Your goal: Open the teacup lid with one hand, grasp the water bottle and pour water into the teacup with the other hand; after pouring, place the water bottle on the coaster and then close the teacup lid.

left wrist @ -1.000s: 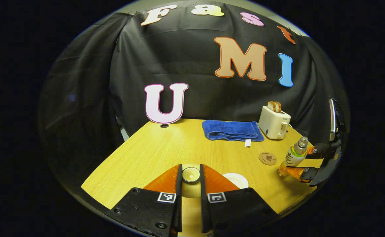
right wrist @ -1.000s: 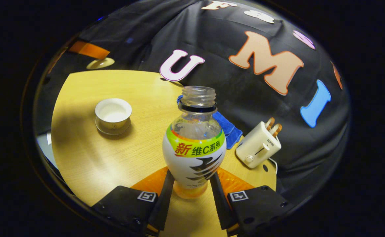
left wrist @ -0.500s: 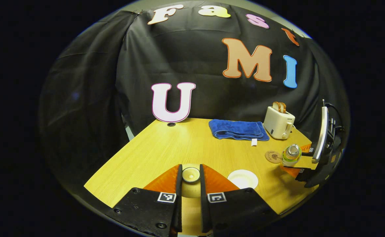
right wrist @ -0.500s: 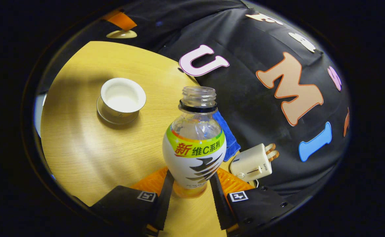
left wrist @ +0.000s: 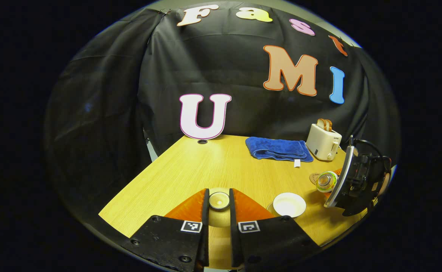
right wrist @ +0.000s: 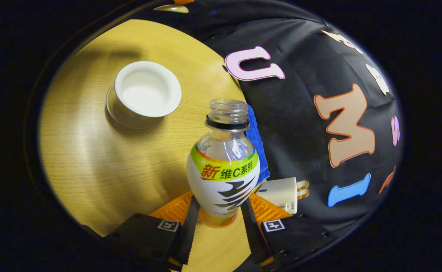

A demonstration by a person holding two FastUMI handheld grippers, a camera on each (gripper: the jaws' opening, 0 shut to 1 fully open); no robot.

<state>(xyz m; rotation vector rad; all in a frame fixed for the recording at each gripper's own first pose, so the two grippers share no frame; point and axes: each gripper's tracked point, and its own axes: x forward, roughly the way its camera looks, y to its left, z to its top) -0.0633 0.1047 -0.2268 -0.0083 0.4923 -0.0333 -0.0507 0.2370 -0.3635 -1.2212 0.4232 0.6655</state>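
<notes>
My right claw pinched the bottle low on its slick, light body; my left claw gripped the fragile lid, cup uncovered.

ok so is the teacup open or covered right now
Open. The teacup shows its bare white inside on its saucer, while the left tongs hold the lid apart from it.

Black cloth wall behind light wooden table.
</notes>
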